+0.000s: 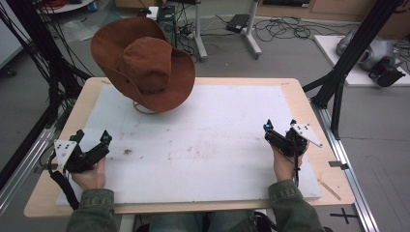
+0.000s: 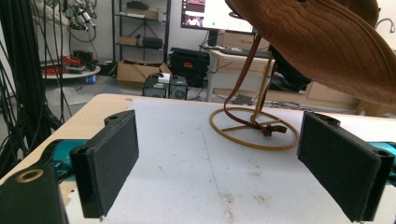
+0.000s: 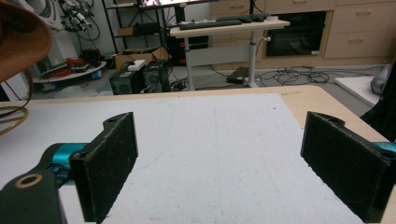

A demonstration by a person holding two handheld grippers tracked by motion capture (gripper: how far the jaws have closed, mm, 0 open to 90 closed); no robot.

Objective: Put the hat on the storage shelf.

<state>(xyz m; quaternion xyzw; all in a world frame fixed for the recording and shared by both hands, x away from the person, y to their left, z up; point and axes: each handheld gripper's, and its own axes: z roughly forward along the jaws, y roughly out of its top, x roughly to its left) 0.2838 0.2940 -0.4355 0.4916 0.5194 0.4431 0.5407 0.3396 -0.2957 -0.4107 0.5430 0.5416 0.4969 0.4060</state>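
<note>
- High view: a wooden table [image 1: 309,99] carries a white sheet [image 1: 212,145] over most of its top; bare wood shows round the edges.
- Brown wide-brim hat [image 1: 145,65] sits at the far left of the sheet, on a thin gold wire stand [image 1: 141,109]; hat is tilted, crown twd the camera, brim curled up at the sides; only a bit of the stand's ring base peeks out under the brim.
- Left tool [image 1: 92,138] is at the near left of the sheet, held in the person's left hand [image 1: 91,175]; jaws spread wide, nothing btwn them; grey three-cornered plate on top, black cable trailing off twd the table's near-left edge.
- Right tool [image 1: 280,124] is at the near right, held in the right hand [image 1: 285,164]; jaws also wide apart & empty; well apart from the hat.
- Both forearms in green sleeves [image 1: 290,208] come in from the bottom.
- Small brownish stains [image 1: 128,152] mark the sheet near the left tool & twd the middle.
- Left gripper view: hat [image 2: 327,46] hangs over the upper right; stand's ring base [image 2: 254,128] rests flat on the sheet ahead, btwn the two black jaws as seen; a brown strap loops down from the hat to the ring; hat is ahead of the left tool [image 2: 215,163], not touching it.
- Right gripper view: right tool [image 3: 219,163] looks over bare sheet; hat brim [image 3: 21,39] & a bit of gold ring at the far left edge; desk [image 3: 229,28] w/ keyboard and boxes on the floor beyond.
</note>
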